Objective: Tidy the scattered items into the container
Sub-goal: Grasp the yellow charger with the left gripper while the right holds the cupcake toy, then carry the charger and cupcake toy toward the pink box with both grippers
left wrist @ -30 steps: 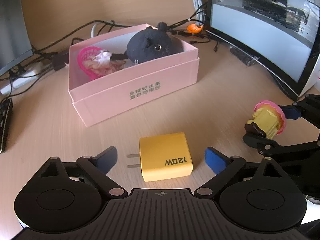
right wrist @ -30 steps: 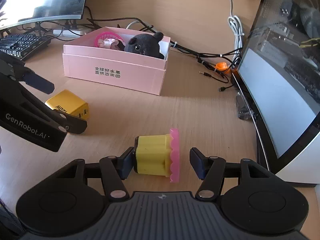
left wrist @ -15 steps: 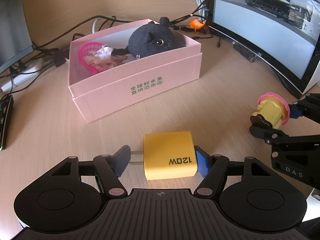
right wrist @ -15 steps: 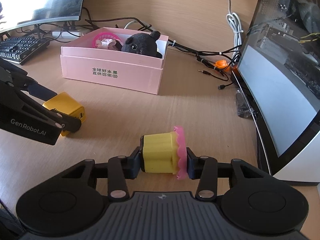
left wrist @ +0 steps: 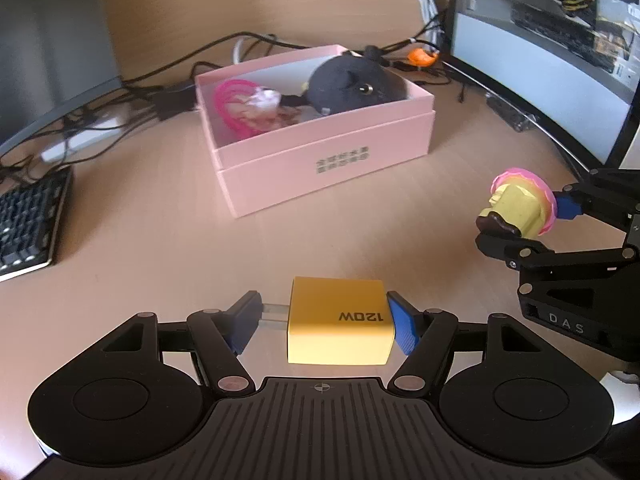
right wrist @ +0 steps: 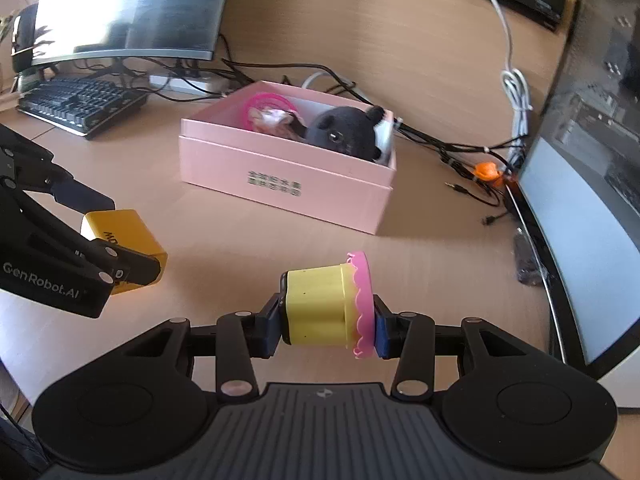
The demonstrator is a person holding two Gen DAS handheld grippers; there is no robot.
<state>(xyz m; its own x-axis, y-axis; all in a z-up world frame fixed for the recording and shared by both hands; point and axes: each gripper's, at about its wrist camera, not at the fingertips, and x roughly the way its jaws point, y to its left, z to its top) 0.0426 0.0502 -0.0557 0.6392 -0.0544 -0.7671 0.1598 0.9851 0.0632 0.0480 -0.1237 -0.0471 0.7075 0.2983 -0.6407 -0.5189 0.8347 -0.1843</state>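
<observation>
My left gripper (left wrist: 322, 322) clamps the yellow charger (left wrist: 339, 320) on its sides, nearer than the pink box (left wrist: 328, 160). My right gripper (right wrist: 326, 322) pinches the toy cupcake (right wrist: 326, 306) sideways, short of the box, above the counter (right wrist: 240, 248).

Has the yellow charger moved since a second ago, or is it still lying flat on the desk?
Yes. The yellow charger, clamped by the left gripper, is now lifted off the desk, judged against the pink box in the right wrist view.
</observation>
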